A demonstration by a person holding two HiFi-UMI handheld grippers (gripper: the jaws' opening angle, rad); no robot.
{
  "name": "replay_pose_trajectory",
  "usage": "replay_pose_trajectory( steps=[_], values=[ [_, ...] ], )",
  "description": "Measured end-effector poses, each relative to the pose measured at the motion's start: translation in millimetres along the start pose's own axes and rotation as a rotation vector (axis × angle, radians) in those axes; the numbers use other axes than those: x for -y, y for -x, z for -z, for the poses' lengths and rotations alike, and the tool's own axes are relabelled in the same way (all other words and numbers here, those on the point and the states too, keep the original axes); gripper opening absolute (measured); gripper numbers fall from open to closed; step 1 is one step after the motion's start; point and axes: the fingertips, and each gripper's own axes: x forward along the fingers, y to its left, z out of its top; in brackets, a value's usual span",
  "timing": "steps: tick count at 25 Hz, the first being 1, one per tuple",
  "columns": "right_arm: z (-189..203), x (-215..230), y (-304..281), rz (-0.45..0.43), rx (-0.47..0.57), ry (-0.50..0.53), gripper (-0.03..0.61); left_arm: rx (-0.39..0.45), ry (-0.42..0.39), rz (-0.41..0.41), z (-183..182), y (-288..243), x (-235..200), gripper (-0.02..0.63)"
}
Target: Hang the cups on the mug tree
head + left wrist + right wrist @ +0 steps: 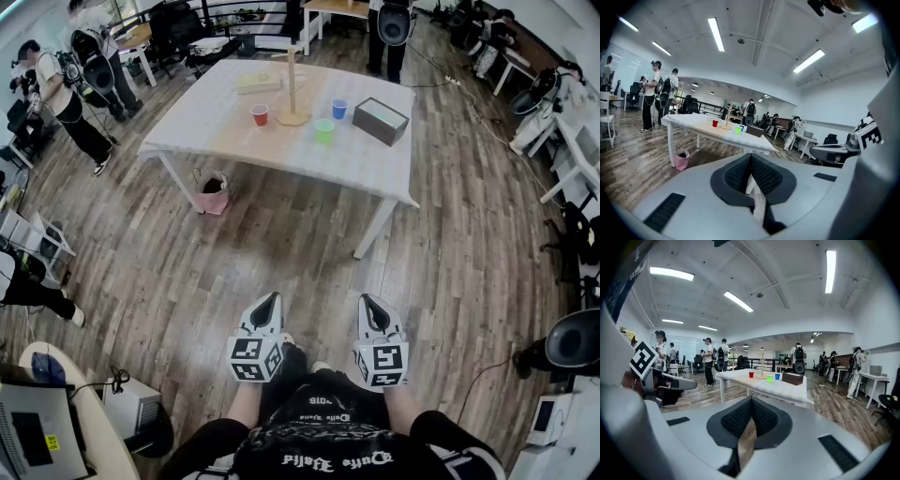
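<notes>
Wooden plank floor [281,244] fills the near ground, where the left gripper [272,298] and right gripper [367,301] are held side by side, each with its jaws pressed together on nothing. Well beyond them stands a white table [197,131]. On its top the red cup [259,114], green cup [324,130] and blue cup [339,109] stand around the wooden mug tree [292,84], with a dark box [381,120] just to their right.

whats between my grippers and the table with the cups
Only bare wooden floor, in the head view, lies between the left gripper, the right gripper and the table; a pink bag stands aside.
</notes>
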Motion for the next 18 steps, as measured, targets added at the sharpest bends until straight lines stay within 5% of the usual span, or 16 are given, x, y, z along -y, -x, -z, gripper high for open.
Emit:
replay_pose_trajectory(
  steps=[13,18],
  values=[
    [-19,-11,-82,0.032,0.001,-0.013,0.008,-0.006,-0.031,0.088,-33,-61,-46,0.018],
    [-33,-19,-118,0.038,0.009,0.012,0.008,0.05,-0.005,0.22,-55,-84,-53,0.018]
  ],
)
